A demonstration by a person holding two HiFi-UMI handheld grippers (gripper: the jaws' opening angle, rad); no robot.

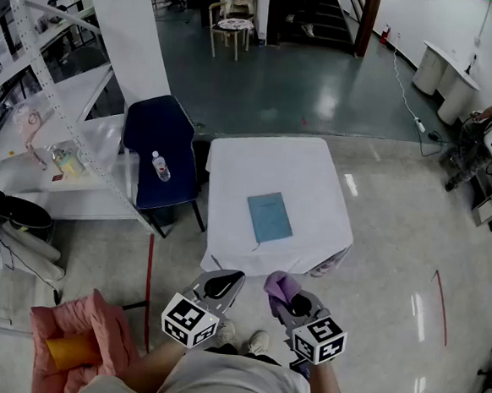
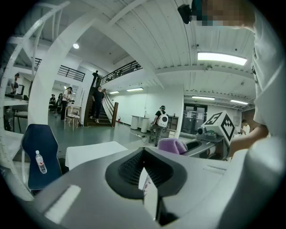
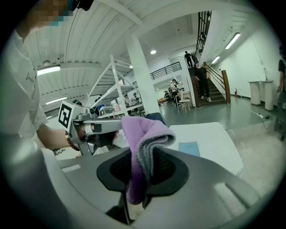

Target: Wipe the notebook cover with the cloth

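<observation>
The right gripper (image 3: 140,179) is clamping one purple cloth (image 3: 138,134) between its fingers, while the left gripper (image 2: 144,172) is apparently holding its fingers closed on nothing. One blue notebook (image 1: 270,217) is lying well ahead of both pairs of fingertips, with bare white table (image 1: 231,173) showing around all its edges.

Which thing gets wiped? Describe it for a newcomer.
Find the white-covered square table at the head view's centre. The notebook lies flat near its middle. It is thin and pale blue, unlike the dark navy chair beside the table.
</observation>
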